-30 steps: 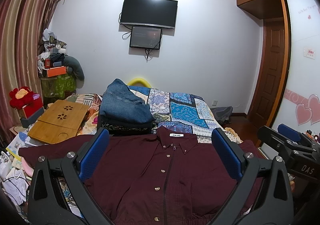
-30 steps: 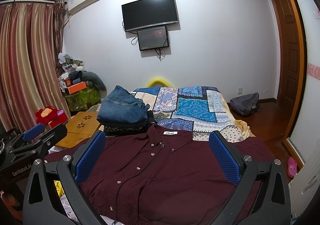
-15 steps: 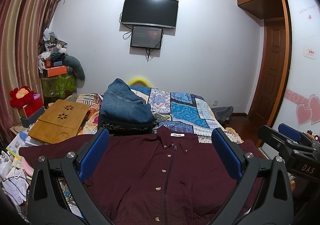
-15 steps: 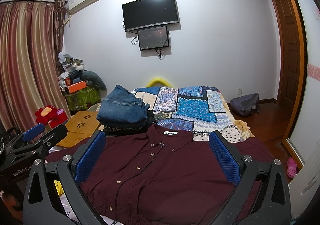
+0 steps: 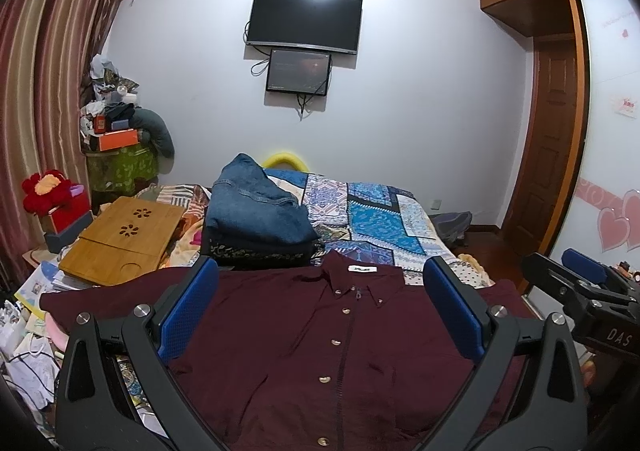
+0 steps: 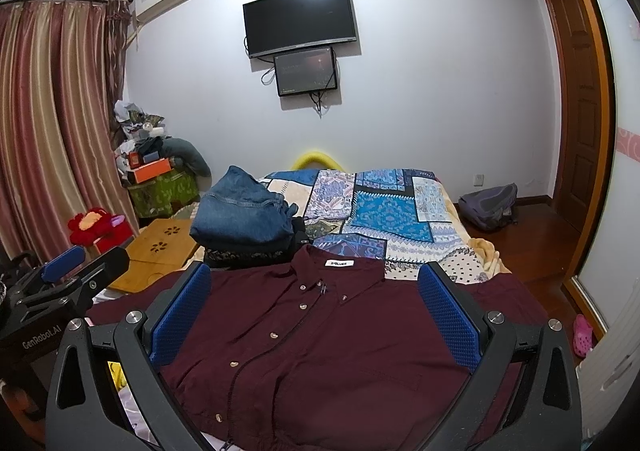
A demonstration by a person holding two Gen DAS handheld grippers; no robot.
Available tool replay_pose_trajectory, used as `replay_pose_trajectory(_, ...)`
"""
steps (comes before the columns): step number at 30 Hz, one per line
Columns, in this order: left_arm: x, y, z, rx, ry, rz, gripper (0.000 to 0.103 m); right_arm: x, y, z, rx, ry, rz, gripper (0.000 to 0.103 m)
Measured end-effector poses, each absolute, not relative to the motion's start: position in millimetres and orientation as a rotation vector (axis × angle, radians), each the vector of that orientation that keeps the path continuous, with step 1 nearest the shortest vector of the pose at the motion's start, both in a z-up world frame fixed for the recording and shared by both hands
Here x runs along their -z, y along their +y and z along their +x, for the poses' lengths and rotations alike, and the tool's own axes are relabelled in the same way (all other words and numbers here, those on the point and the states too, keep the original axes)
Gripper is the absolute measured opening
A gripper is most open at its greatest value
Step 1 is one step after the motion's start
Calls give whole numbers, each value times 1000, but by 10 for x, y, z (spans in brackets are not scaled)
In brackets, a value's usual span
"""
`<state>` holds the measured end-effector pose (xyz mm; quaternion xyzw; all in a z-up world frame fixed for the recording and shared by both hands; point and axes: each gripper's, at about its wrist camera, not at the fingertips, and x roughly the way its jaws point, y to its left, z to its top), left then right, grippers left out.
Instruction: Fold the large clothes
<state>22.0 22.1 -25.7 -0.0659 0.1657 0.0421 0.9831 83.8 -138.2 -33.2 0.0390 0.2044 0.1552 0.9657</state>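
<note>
A large maroon button-up shirt (image 5: 312, 347) lies flat and face up on the bed, collar away from me, sleeves spread to both sides; it also shows in the right wrist view (image 6: 320, 351). My left gripper (image 5: 320, 307) is open and empty, held above the shirt's chest. My right gripper (image 6: 314, 303) is open and empty, also above the shirt. The right gripper shows at the right edge of the left wrist view (image 5: 584, 291); the left gripper shows at the left edge of the right wrist view (image 6: 60, 283).
A stack of folded clothes topped by blue jeans (image 5: 256, 215) sits behind the shirt's collar on the patchwork quilt (image 5: 372, 215). A wooden lap desk (image 5: 124, 239) lies at the left. Clutter lines the left wall; a backpack (image 6: 488, 207) lies on the floor at the right.
</note>
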Motion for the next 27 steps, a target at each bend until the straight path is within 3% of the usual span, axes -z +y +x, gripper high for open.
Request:
replay_pose_trajectory(15,614,1083,680,-289,415,-230,103,591,-1298,1228,-274,528,49,103)
replay_pose_trajectory(27,1475,2334,969,-526,648,-381,103,940,-1196,1699,-231,665,20,103)
